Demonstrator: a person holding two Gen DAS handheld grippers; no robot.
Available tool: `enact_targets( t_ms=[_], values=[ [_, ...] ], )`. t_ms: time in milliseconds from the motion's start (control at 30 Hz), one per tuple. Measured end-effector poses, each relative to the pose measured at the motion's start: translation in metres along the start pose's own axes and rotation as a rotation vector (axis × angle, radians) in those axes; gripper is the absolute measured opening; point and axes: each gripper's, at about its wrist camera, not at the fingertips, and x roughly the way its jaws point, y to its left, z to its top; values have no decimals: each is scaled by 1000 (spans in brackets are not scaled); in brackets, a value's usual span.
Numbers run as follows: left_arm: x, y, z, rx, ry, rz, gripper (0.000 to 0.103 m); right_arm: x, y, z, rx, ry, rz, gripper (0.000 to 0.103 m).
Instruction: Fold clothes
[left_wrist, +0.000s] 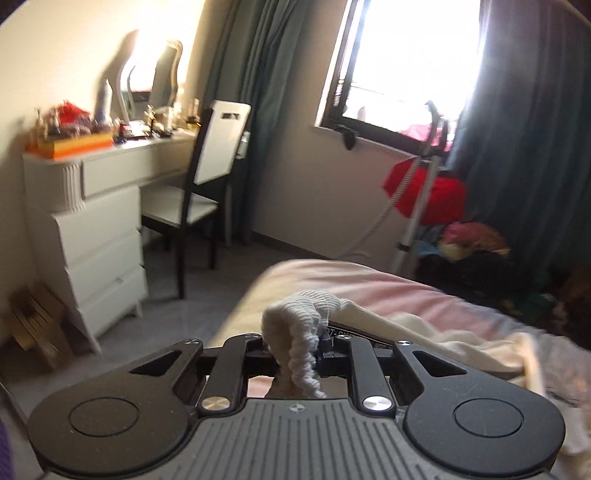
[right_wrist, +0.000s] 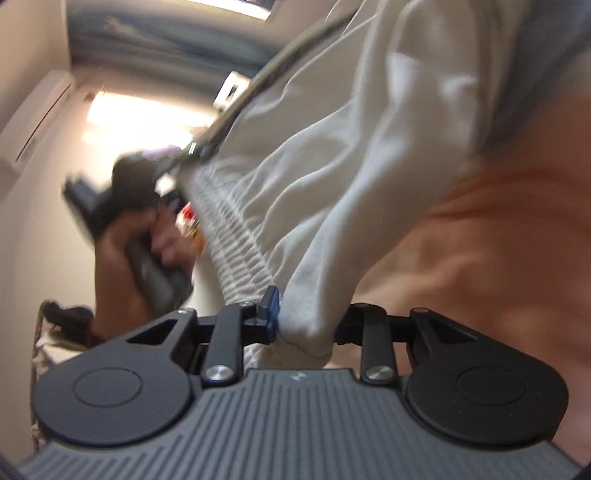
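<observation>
The left gripper (left_wrist: 295, 350) is clenching a bunched fold of ribbed cream knit, the elastic edge of a white garment (left_wrist: 306, 332), which is spilling up and over between its closed fingers. Beyond it the rest of the cloth is trailing off to the right across a bed covered in a pink sheet (left_wrist: 369, 284). Behind the bed a white dresser (left_wrist: 96, 229) is standing against the wall beside a dark-framed chair (left_wrist: 210, 177), with teal curtains (left_wrist: 258, 92) hanging by a bright window (left_wrist: 406, 62). In the right wrist view the right gripper (right_wrist: 306, 328) is pinching a smooth corner of the same white garment (right_wrist: 332, 166), whose ribbed band is running up and away toward the other tool. There a hand (right_wrist: 140, 236) is gripping a dark handle, though motion blur is smearing its details. Orange fabric (right_wrist: 498, 240) is filling the right side of that view, close to the lens and out of focus.
</observation>
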Motion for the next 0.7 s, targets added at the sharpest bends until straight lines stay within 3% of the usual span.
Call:
enact_targets(
  t_ms=[133,333,433,467,500,533,567,600,633,700],
  values=[
    [60,30,18,10,49,82,19,86,8,6,11,80,32,31],
    [143,71,-20,-69,171,55,25,130,-20,7,48,148,-19,32],
    [145,80,-31,-73,157,49,37,130,-20,11,39,174,-24,34],
    [143,83,-34,-67,146,58,49,130,-16,10,24,179,-34,36],
    [138,84,-33,-65,137,76,58,126,-12,11,-2,180,-53,40],
    [128,85,-34,-60,121,88,62,123,-6,15,-44,182,-78,52],
    [118,86,-35,-55,105,100,71,119,0,18,-86,183,-102,71],
    [105,85,-34,-48,83,102,80,112,7,18,-119,175,-121,82],
    [93,83,-34,-42,61,103,83,104,13,20,-142,161,-132,92],
    [65,73,-33,-12,25,93,87,84,25,21,-184,138,-139,93]
  ],
)
